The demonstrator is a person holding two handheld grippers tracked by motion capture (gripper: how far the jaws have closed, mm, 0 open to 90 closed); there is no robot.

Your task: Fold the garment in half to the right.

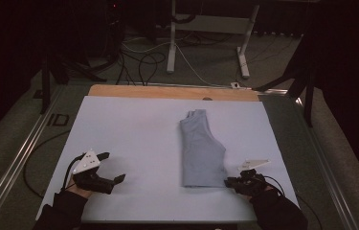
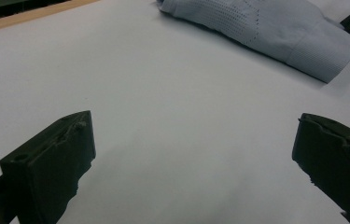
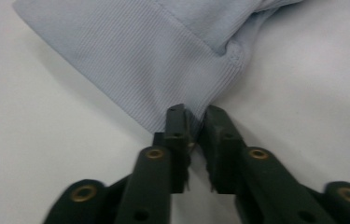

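A pale blue garment (image 1: 201,148), folded into a long strip, lies right of centre on the white sheet (image 1: 134,124). My right gripper (image 1: 228,182) sits at its near right corner. In the right gripper view the ribbed hem (image 3: 163,51) ends in a corner that lies between the tips of that gripper (image 3: 196,116). Its jaws stand only a narrow slit apart, and the sheet shows through the gap behind the tips. My left gripper (image 1: 115,166) rests on the sheet at the near left, wide open (image 2: 191,154) with nothing between its jaws. The garment (image 2: 275,28) lies far beyond it.
The wooden table edge (image 1: 172,91) runs along the back of the sheet. Beyond it on the floor are cables and a white stand (image 1: 206,28). Metal rails (image 1: 19,153) flank the table on both sides.
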